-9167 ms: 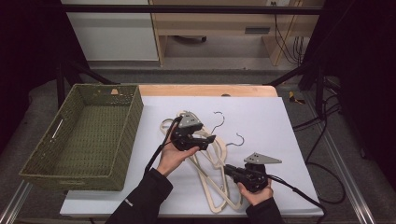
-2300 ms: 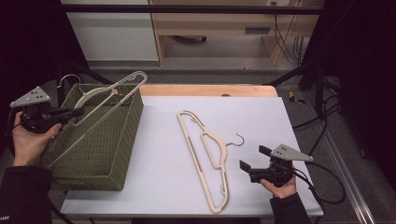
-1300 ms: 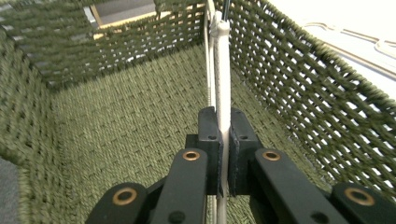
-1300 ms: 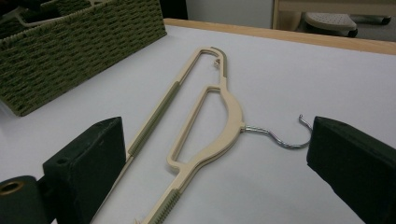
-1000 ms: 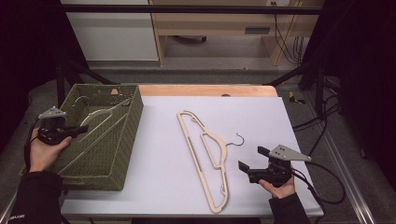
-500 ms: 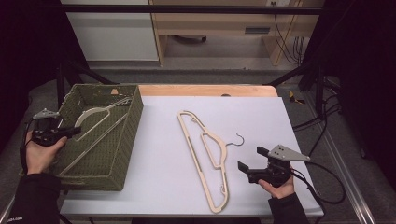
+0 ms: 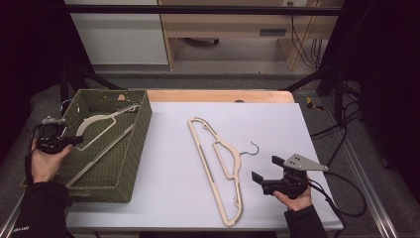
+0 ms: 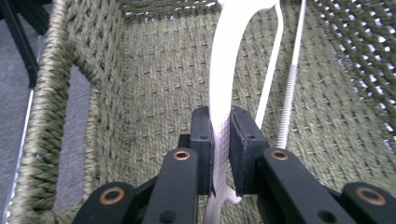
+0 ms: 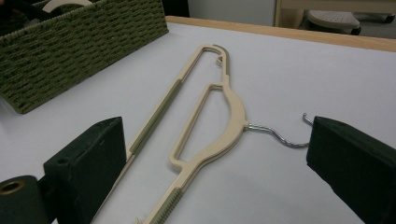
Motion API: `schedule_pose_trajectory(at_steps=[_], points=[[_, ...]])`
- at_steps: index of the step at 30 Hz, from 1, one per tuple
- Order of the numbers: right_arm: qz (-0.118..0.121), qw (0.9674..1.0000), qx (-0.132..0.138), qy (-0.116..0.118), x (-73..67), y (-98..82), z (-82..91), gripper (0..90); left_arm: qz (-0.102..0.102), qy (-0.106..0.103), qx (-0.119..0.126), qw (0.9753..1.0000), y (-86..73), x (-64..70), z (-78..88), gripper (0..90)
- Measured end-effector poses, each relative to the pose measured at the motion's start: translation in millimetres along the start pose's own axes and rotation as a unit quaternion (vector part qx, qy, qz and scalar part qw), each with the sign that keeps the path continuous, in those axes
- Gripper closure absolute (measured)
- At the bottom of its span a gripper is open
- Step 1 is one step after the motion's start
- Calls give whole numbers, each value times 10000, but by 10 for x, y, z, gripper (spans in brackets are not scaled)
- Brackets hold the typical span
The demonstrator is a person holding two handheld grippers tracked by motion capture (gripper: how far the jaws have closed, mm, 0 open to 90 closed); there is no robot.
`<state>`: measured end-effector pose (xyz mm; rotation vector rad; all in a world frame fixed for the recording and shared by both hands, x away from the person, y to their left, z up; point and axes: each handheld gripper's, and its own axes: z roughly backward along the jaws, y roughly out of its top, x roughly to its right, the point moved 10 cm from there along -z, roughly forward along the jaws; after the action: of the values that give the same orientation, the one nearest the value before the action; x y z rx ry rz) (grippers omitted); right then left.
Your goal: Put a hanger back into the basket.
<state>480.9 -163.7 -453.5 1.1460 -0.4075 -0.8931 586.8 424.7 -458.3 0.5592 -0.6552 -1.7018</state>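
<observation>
A cream plastic hanger (image 7: 99, 121) lies slanted inside the green woven basket (image 7: 143, 119), its hook end toward the far wall. My left gripper (image 7: 74, 140) reaches over the basket's left rim and is shut on that hanger (image 8: 233, 56). Its jaws have just been closing, with the hanger's flat arm between the pads. A second cream hanger (image 7: 215, 158) with a metal hook lies flat in the middle of the white table. My right gripper (image 7: 265, 168) rests just right of it, open and holding nothing, and this hanger (image 9: 229, 116) lies ahead of the wide jaws.
The basket (image 8: 154, 79) stands at the table's left edge, its woven walls close around my left gripper. A wooden strip (image 7: 223, 95) runs along the table's far edge. Cables trail from both grippers.
My left hand has come down and toward the basket's near left side, lowering the hanger from above the rim into the basket. The right gripper and the table hanger have stayed put.
</observation>
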Motion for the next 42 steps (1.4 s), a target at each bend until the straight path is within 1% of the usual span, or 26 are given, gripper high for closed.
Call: schedule_pose_trajectory(at_steps=[3, 5, 6, 7, 10, 12, 13, 15, 17, 19, 21, 22, 24, 26, 27, 28, 30, 32, 34, 35, 36, 37, 38, 39, 40, 42], points=[[1, 10000, 3, 2, -1, 0, 1, 52, 123, 43, -77, 9999, -19, -21, -17, 797], [28, 10000, 3, 17, 0, 1, 6, 53, 164, 64, -113, 9998, -30, -30, -23, 794], [17, 10000, 8, 21, -2, 3, 6, 54, 141, 88, -134, 9998, -37, -40, -22, 792], [-24, 10000, 21, 20, -8, 7, 5, 54, 159, 83, -154, 9997, -47, -43, -19, 790], [-18, 10000, 29, 26, -8, 9, 5, 54, 265, 32, -144, 9995, -69, -43, -12, 773], [-25, 10000, 29, 27, -10, 9, 6, 55, 283, 26, -120, 9995, -75, -54, 8, 747], [-27, 10000, 30, 25, -11, 10, 8, 55, 337, 14, -46, 9994, -64, -50, 17, 736], [-5, 10000, 40, 27, -7, 14, 13, 55, 329, -62, 16, 9994, -55, -42, 67, 717], [-31, 10000, 54, 20, -7, 20, 19, 55, 291, -83, 137, 9994, -26, -26, 128, 695], [-55, 10000, 77, 4, -6, 28, 20, 55, 255, -36, 296, 9992, 14, -17, 199, 661], [-64, 9999, 78, 14, -8, 30, 28, 55, 235, -121, 474, 9985, 60, 29, 275, 625], [-65, 9999, 80, 13, -8, 32, 31, 55, 214, -129, 539, 9982, 78, 48, 304, 611], [-47, 10000, 78, 11, -5, 32, 34, 55, 155, -213, 714, 9971, 130, 128, 383, 586], [-44, 10000, 85, 3, -3, 33, 35, 55, 67, -368, 973, 9945, 197, 255, 481, 549], [-46, 10000, 83, 1, -4, 33, 35, 56, 5, -423, 1038, 9937, 215, 302, 513, 519], [-61, 9999, 94, -14, -5, 37, 34, 55, -18, -522, 1192, 9915, 253, 400, 554, 492], [-40, 9999, 97, -6, -9, 38, 36, 55, -156, -583, 1358, 9889, 296, 531, 618, 431], [-62, 9999, 123, 2, -22, 50, 38, 53, -289, -751, 1600, 9838, 352, 721, 705, 378], [-30, 9999, 131, 5, -24, 57, 44, 53, -375, -926, 1768, 9792, 387, 892, 780, 327], [-48, 9999, 144, -9, -25, 63, 43, 53, -400, -1047, 1873, 9759, 404, 984, 815, 309], [-84, 9998, 155, -10, -28, 68, 42, 54, -419, -1130, 1931, 9737, 413, 1053, 840, 290], [-94, 9998, 149, -9, -24, 67, 44, 55, -442, -1286, 2021, 9699, 429, 1173, 875, 239], [-94, 9998, 149, -9, -24, 67, 44, 55, -480, -1359, 2079, 9675, 439, 1262, 897, 239], [-134, 9998, 140, -33, -22, 66, 39, 57, -524, -1419, 2114, 9656, 443, 1333, 912, 207], [-134, 9998, 140, -33, -22, 66, 39, 57, -574, -1504, 2175, 9627, 451, 1430, 931, 207], [-148, 9998, 107, -20, -25, 56, 33, 63, -739, -1625, 2234, 9582, 451, 1618, 963, 157]])
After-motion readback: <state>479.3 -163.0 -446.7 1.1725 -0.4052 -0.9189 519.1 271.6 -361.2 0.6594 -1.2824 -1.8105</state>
